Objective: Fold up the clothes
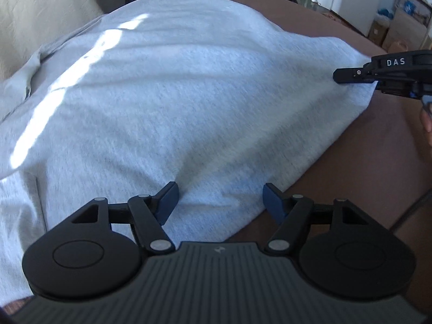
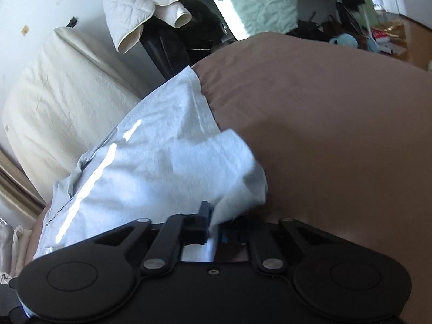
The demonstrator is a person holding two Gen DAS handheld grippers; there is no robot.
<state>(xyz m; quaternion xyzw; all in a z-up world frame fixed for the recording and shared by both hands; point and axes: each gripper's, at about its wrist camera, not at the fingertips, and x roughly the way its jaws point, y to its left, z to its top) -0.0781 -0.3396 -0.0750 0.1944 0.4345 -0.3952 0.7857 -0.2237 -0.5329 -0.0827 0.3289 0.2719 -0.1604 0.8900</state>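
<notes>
A light grey garment (image 1: 167,102) lies spread on a brown sheet (image 1: 351,162), with streaks of sunlight across it. My left gripper (image 1: 221,202) hovers over the garment's near edge; its blue pads (image 1: 168,199) stand wide apart with fabric lying between them, not pinched. At the garment's right corner my right gripper (image 1: 351,76) comes in from the side. In the right wrist view the right gripper (image 2: 213,222) is shut on a bunched fold of the grey garment (image 2: 151,162), which rises from its jaws. A bit of a person's hand (image 1: 428,124) shows at the right edge.
A cream cushion (image 2: 62,102) stands left of the bed against a white wall. A white quilted jacket (image 2: 140,2) hangs over dark furniture behind it, beside a mint-green pack (image 2: 259,2). Cardboard boxes (image 1: 399,29) and clutter sit beyond the bed's far right side.
</notes>
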